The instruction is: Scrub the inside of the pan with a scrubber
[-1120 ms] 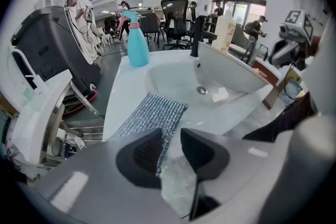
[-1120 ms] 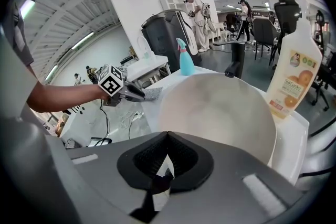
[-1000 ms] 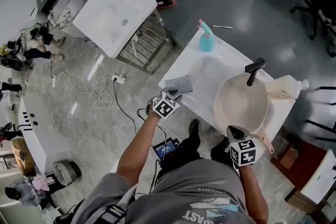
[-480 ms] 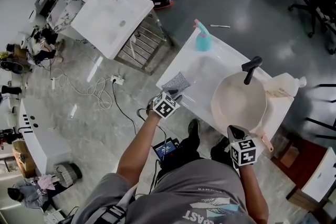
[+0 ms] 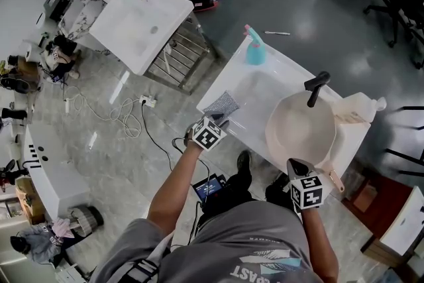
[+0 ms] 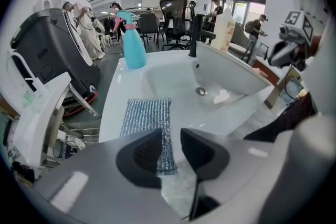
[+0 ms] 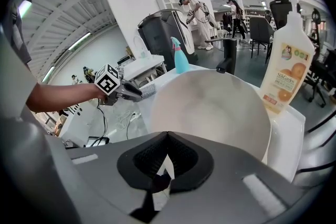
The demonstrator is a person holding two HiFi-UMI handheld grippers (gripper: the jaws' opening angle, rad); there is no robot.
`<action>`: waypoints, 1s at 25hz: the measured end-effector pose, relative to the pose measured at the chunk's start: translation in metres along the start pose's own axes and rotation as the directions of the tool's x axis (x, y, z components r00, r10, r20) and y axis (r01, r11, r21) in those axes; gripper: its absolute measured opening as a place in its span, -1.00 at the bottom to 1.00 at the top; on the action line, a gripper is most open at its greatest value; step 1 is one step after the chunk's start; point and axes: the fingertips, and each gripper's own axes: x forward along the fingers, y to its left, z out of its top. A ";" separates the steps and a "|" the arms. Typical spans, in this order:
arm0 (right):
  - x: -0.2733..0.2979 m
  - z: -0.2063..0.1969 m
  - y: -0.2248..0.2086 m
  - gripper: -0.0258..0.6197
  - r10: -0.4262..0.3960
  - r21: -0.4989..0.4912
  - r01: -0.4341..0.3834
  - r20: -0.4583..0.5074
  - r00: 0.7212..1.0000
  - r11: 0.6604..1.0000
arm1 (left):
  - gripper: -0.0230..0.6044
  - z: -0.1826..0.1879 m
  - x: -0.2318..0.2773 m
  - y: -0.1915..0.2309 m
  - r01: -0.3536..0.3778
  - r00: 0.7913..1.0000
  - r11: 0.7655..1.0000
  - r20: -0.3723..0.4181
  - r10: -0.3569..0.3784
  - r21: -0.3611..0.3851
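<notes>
Overhead, the pan (image 5: pixel 299 131) stood tilted in the sink (image 5: pixel 255 86). The left tongs (image 6: pixel 171 134) gaped astride the scrubber (image 6: pixel 147 120) on the sink's rim; it looked soft and light, best pinched by its edge. The right tongs (image 7: pixel 168 136) clamped the pan's rim.

The white sink basin (image 5: pixel 255 93) lies open between the silvery mesh scrubber (image 5: pixel 222 105) and the round cream pan (image 5: pixel 301 132), while a black tap (image 5: pixel 317 87) crowds the pan's far rim.
</notes>
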 end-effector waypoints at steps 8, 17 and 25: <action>0.002 0.002 -0.001 -0.92 0.001 -0.006 -0.001 -0.002 1.000 1.000 | -0.53 0.003 -0.012 0.006 -0.023 0.999 1.000 0.029 0.024 -0.018; -0.003 0.008 -0.002 -0.92 -0.005 -0.016 0.005 0.014 1.000 1.000 | -0.45 0.018 -0.037 0.004 -0.035 0.994 0.998 0.100 0.040 -0.044; -0.010 0.013 -0.001 -0.92 -0.016 -0.027 0.017 0.034 0.999 0.999 | -0.57 0.055 -0.090 0.003 -0.099 0.969 0.995 0.227 0.101 -0.021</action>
